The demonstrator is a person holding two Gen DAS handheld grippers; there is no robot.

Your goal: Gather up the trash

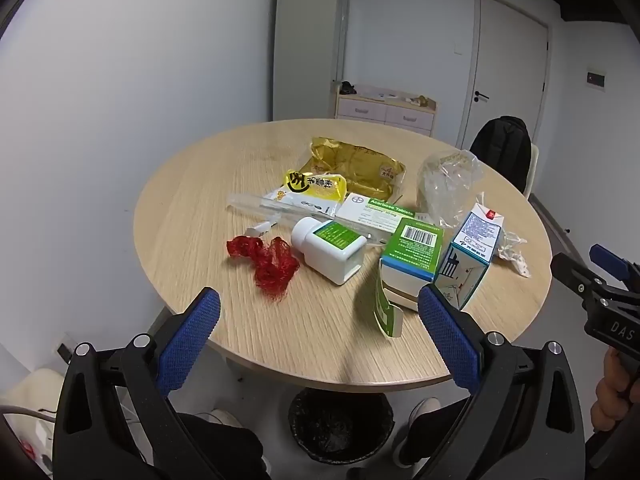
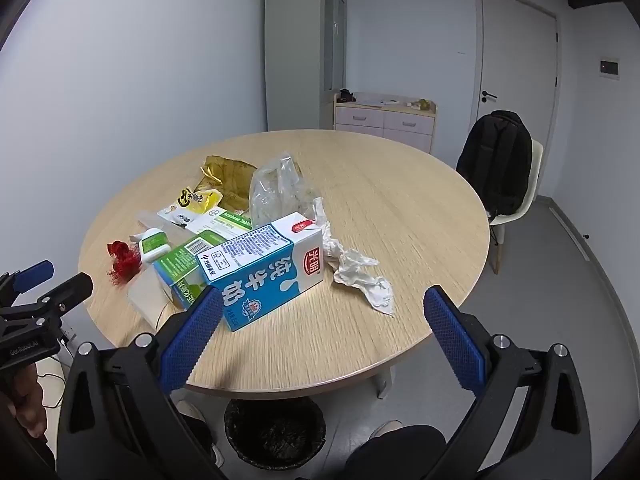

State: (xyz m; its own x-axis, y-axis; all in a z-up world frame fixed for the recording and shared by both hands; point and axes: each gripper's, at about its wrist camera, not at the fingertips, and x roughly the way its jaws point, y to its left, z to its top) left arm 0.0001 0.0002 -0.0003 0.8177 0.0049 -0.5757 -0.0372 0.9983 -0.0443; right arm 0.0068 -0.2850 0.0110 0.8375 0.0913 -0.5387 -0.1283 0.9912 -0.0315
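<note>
A: In the left wrist view, how far along is the task judged to be?

B: Barely begun, it seems. The trash is all seen lying on the counter (image 1: 224, 184): a red net (image 1: 266, 258), a white bottle (image 1: 330, 248), a green box (image 1: 414, 252), a milk carton (image 1: 470, 252), a gold bag (image 1: 356, 166), a yellow packet (image 1: 308, 188) and a clear bag (image 1: 448, 184). The bin (image 1: 340, 424) is seen on the floor under the counter's near edge; whether anything lies in it cannot be told.

A: And the left gripper (image 1: 320, 340)?

B: It is held above the near edge, tilted down toward the pile, its fingers (image 1: 192, 340) spread wide with nothing between them. The right gripper (image 1: 592, 272) is glimpsed at the right edge.

A: What is shown in the right wrist view?

B: The same pile, with the milk carton (image 2: 260, 272) nearest and a crumpled tissue (image 2: 360, 276) just beside it. The bin (image 2: 274, 432) is seen below the counter (image 2: 400, 200).

A: The right gripper (image 2: 324, 340) there?

B: Angled down likewise, fingers (image 2: 456, 340) fully released and empty, short of the carton. Everything is judged still to be picked up.
</note>
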